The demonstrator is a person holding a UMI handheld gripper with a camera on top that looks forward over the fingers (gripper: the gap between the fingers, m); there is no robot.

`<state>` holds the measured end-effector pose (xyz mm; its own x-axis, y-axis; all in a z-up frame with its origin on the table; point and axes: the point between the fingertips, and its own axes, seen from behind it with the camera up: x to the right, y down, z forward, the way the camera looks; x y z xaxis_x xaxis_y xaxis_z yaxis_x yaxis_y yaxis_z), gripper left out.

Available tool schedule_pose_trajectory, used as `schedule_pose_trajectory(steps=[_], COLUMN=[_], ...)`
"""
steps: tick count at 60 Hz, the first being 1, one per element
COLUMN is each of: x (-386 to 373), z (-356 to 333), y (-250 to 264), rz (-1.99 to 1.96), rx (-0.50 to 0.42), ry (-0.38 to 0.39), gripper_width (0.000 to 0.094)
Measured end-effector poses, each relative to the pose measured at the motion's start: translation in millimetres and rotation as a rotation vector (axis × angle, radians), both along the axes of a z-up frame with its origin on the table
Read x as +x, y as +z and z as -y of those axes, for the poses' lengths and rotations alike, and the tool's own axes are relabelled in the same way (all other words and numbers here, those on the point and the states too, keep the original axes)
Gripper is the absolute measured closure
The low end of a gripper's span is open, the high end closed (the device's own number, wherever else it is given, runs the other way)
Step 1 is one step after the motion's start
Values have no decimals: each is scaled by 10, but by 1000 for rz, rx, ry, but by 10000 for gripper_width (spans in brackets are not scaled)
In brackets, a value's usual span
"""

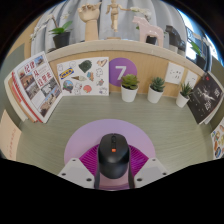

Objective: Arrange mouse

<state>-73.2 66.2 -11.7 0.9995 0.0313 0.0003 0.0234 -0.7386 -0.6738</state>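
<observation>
A black computer mouse [113,158] with an orange mark on its back lies between my gripper's [113,166] two fingers, over a round lilac mat [84,140] on the pale green table. The magenta pads [89,160] press against both sides of the mouse. The gripper is shut on the mouse. I cannot tell whether the mouse rests on the mat or is lifted just above it.
Three small potted plants [130,87] [156,89] [184,93] stand along the back edge. A purple disc with the number 7 [120,72] leans on the low wall. Open catalogues [35,86] [84,76] stand at the left; a dark booklet [206,98] at the right.
</observation>
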Motion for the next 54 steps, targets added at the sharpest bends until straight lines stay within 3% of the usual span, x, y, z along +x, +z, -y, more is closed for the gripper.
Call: schedule_pose_trajectory(steps=[13,19,20,37,54], x=[-28,48,52,-116,-167], z=[61,2,-6,273,885], y=[89,578,679,2435,3276], rz=[-35,-27,-27,-81,-61], rx=[-40,30,43,198,262], ry=[-29,-59,-62,-59,-73], gripper_width=[387,78,61,79,78])
